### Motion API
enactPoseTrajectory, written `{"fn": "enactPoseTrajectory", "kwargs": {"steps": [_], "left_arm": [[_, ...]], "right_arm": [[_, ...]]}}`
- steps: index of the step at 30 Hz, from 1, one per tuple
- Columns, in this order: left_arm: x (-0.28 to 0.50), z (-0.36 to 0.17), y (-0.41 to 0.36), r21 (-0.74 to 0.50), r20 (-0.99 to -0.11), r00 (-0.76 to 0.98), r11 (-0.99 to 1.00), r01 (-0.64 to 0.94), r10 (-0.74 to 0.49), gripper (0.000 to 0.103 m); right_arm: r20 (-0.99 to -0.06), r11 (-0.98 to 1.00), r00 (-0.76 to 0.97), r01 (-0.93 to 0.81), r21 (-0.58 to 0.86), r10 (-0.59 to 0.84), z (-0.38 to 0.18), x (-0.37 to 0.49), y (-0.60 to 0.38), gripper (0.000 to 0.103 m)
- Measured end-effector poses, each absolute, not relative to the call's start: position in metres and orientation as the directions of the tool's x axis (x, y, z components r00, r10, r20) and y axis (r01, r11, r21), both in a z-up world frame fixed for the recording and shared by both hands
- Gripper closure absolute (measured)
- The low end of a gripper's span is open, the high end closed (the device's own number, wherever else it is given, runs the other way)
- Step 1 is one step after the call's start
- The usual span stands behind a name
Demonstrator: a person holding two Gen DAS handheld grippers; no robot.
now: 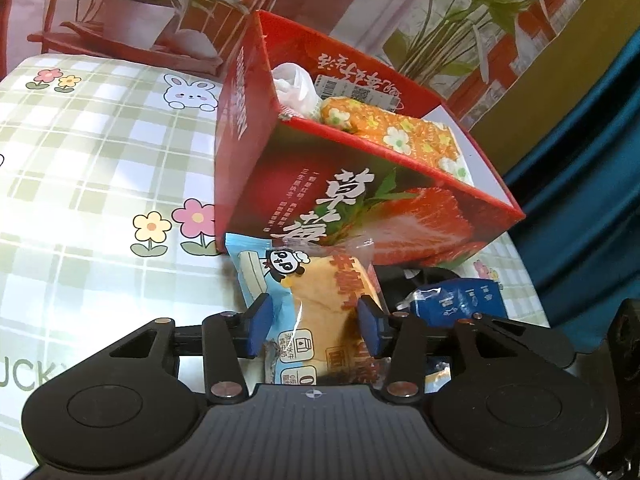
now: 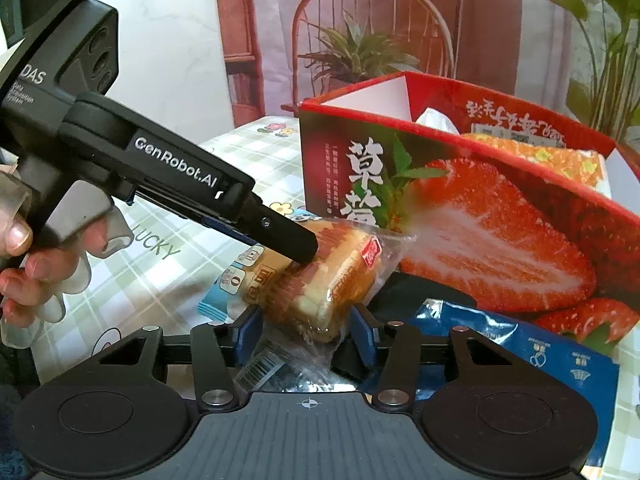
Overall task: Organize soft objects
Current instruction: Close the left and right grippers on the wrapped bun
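A wrapped bread (image 1: 320, 304) in a blue and clear packet lies in front of the red strawberry box (image 1: 360, 208). My left gripper (image 1: 316, 326) is shut on this bread, one blue pad at each side. In the right wrist view a second wrapped bread (image 2: 320, 284) sits between my right gripper's (image 2: 306, 336) pads, which press its wrapper. The left gripper's finger (image 2: 288, 236) lies across the top of the breads. The box (image 2: 480, 216) holds an orange flowered cloth (image 1: 400, 132) and a white plastic bag (image 1: 296, 88).
A blue packet (image 2: 540, 352) lies at the right by the box, also in the left wrist view (image 1: 456, 300). The table has a green checked cloth (image 1: 80, 184). A dark blue curtain (image 1: 592, 184) hangs past the right edge. Potted plants (image 1: 140, 4) stand behind.
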State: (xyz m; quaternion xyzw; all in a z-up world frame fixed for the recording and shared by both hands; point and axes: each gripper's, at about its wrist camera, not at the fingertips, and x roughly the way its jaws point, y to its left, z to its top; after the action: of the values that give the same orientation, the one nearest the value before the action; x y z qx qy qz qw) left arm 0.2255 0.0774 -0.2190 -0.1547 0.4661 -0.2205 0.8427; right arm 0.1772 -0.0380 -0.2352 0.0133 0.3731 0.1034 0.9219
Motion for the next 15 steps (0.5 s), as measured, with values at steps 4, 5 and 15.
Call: {"fn": "enactPoseTrajectory", "kwargs": {"steps": [4, 5, 15], "left_arm": [[0.219, -0.213, 0.073, -0.461, -0.712, 0.468, 0.851, 0.251, -0.524, 0.055], [0.218, -0.212, 0.071, -0.46, -0.71, 0.466, 0.849, 0.26, -0.528, 0.055], [0.211, -0.216, 0.07, -0.455, -0.706, 0.449, 0.837, 0.304, -0.547, 0.065]], "right_arm": [[-0.683, 0.979, 0.704, -0.172, 0.106, 0.197, -0.234, 0.175, -0.039, 0.058], [-0.682, 0.98, 0.704, -0.17, 0.106, 0.196, -0.233, 0.175, -0.04, 0.058], [-0.678, 0.982, 0.71, -0.136, 0.134, 0.191, -0.233, 0.169, -0.055, 0.059]]}}
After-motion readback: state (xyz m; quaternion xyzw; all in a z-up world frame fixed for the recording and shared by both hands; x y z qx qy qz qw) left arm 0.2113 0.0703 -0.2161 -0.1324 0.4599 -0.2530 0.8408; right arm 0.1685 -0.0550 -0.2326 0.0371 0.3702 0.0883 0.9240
